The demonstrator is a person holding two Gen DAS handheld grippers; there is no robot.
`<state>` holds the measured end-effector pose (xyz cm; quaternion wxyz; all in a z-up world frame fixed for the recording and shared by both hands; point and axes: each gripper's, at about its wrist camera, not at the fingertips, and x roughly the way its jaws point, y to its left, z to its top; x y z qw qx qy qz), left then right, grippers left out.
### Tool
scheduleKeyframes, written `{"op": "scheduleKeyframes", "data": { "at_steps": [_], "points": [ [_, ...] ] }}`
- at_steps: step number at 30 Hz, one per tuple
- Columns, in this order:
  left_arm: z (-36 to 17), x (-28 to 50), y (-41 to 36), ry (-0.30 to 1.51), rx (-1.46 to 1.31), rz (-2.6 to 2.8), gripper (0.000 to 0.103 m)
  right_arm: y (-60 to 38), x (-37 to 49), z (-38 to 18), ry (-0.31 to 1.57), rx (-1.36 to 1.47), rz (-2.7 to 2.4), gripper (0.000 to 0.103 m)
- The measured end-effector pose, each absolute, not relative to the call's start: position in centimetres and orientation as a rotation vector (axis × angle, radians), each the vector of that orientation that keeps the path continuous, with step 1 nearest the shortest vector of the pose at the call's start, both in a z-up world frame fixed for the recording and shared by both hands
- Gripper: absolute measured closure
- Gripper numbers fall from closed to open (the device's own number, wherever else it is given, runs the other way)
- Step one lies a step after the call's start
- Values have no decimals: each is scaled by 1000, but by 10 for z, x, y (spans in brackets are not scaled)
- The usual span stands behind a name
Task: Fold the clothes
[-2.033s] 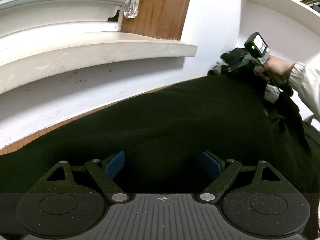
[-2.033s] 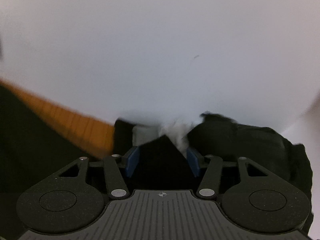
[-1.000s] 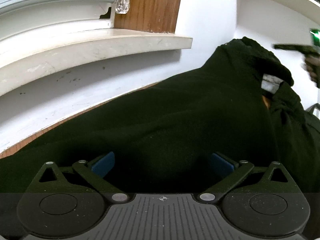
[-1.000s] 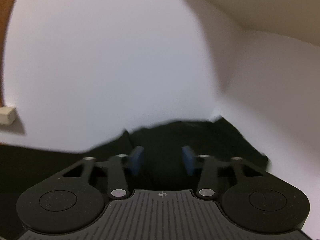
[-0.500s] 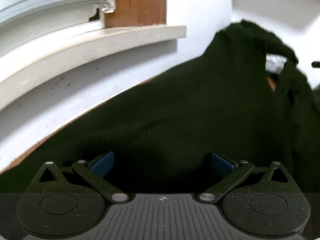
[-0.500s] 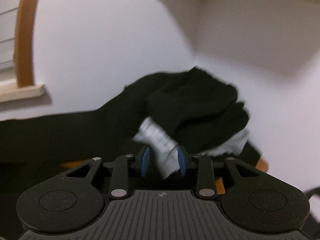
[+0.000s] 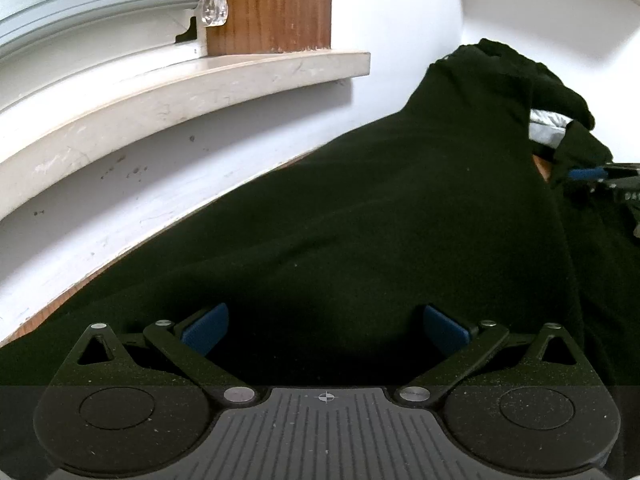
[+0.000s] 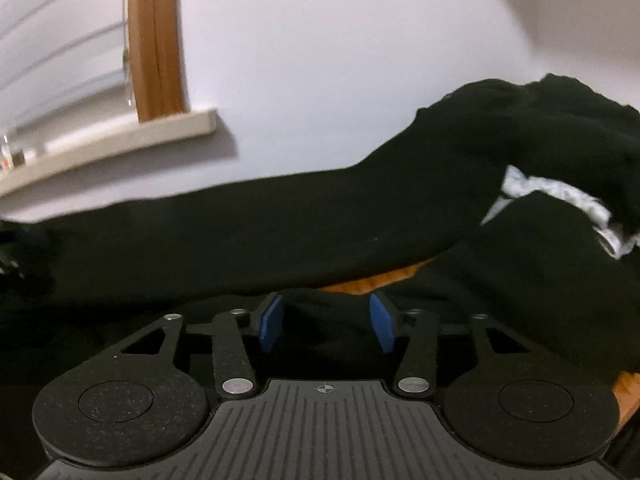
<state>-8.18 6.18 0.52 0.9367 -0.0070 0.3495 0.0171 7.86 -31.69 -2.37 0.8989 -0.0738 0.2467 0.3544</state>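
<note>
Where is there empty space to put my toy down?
The black garment covers almost the whole wooden table. Bare wood shows only in a thin strip along the white wall and a small patch between the folds. The white windowsill looks free. Near the bunched, grey-lined end it is crowded.

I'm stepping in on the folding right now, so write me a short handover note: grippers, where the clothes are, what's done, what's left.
Left gripper: jaws wide open, low over the black garment, gripping nothing.
Right gripper: jaws have just been opening; black cloth lies between the blue pads, which no longer press on it.
Garment: spread over the wooden tabletop by the white wall, far end bunched up with grey-white lining showing.
Done: that end was let go in a heap.
Left: no neat fold is visible; flatten and fold.
</note>
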Motion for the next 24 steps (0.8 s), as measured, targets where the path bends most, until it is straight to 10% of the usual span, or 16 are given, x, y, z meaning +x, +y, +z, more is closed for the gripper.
{"op": "scheduleKeyframes", "data": {
  "at_steps": [7, 17, 24],
  "points": [
    [5, -83, 62, 715, -14, 38, 0, -311, 76, -28, 511, -184, 719, 44],
    [18, -97, 52, 662, 104, 169, 0, -316, 65, -26, 475, -249, 751, 12],
    [45, -160, 19, 646, 97, 237, 0, -377, 20, -9, 368, -240, 691, 12]
  ]
}}
